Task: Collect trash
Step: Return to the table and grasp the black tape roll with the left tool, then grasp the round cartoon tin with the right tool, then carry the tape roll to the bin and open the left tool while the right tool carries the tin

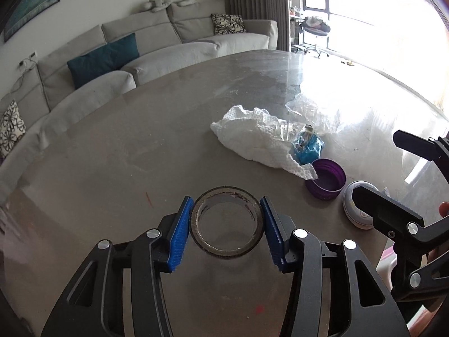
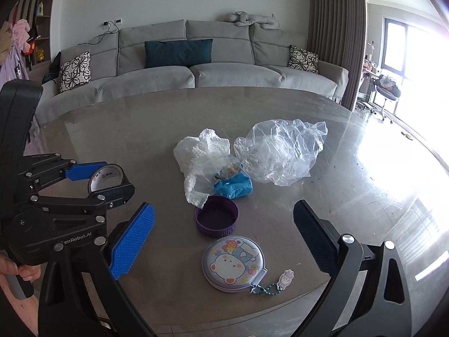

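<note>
Tape roll (image 1: 227, 222) sits flat on table (image 1: 112, 146), left gripper (image 1: 226, 233) straddling it, pads touching both sides: gripped for lifting. Right gripper (image 2: 224, 241) hangs wide open, empty, over pouch (image 2: 234, 264); tissue (image 2: 196, 151), bag (image 2: 280, 151), cap (image 2: 216, 219) lie beyond.

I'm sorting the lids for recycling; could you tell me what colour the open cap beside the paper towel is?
Purple: the ribbed cap lies open side up, clearest in the right wrist view.

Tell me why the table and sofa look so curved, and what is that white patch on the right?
Left wrist view: a fisheye lens bends the table and sofa; window glare whitens the tabletop beyond the plastic bag. Right wrist view: same bending, glare at the table's right edge; the round case stays sharp.
</note>
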A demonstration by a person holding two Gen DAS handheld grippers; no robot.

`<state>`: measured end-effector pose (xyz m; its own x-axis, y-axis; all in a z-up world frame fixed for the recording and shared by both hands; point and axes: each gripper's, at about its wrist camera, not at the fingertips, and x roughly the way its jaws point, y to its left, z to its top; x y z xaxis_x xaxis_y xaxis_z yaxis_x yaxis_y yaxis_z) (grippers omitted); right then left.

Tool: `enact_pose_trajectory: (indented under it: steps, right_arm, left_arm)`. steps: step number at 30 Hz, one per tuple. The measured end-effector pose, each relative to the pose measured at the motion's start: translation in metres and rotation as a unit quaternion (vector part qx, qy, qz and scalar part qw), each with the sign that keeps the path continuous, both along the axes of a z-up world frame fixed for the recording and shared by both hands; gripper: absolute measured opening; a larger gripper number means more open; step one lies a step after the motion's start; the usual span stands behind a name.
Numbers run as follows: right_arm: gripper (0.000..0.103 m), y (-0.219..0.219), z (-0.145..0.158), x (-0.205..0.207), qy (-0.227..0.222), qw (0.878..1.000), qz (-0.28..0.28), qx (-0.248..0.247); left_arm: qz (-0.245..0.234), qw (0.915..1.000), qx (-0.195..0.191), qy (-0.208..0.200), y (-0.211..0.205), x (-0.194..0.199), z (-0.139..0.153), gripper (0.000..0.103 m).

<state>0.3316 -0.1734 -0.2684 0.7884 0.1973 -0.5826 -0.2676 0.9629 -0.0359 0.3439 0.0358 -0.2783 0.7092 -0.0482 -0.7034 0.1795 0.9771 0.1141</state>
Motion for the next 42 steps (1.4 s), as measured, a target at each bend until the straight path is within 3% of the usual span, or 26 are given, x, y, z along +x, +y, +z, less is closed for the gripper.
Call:
enact_pose_trajectory:
  steps: [11,22,29,31,32,34,42]
  right_arm:
    - [0.098,-0.026,-0.027,-0.010,0.023,0.999,-0.017,0.032]
    - [0.098,-0.025,-0.049,0.003,0.036,0.999,0.006,0.035]
    - [0.098,-0.022,-0.059,0.000,0.030,0.999,0.020,0.013]
    - [0.090,-0.020,-0.059,-0.002,0.029,0.999,0.025,0.012]
    - [0.074,-0.019,-0.058,-0.004,0.026,0.999,0.027,0.011]
    - [0.058,-0.019,-0.056,-0.006,0.025,0.999,0.028,0.011]
    - [0.057,-0.012,-0.036,-0.028,0.013,0.999,0.030,-0.012]
  left_arm:
    - [-0.024,0.9995,0.008,-0.018,-0.021,-0.015,0.019,0.050]
    - [-0.026,0.9986,0.045,0.000,-0.032,-0.011,0.000,0.050]
    - [-0.021,0.9988,0.041,0.019,-0.033,-0.005,-0.012,0.050]
    - [-0.019,0.9989,0.039,0.019,-0.032,-0.006,-0.012,0.050]
    - [-0.019,0.9989,0.039,0.019,-0.032,-0.007,-0.012,0.050]
    - [-0.016,0.9989,0.040,0.016,-0.031,-0.008,-0.010,0.050]
    - [-0.017,0.9991,0.038,0.004,-0.028,-0.027,0.006,0.050]
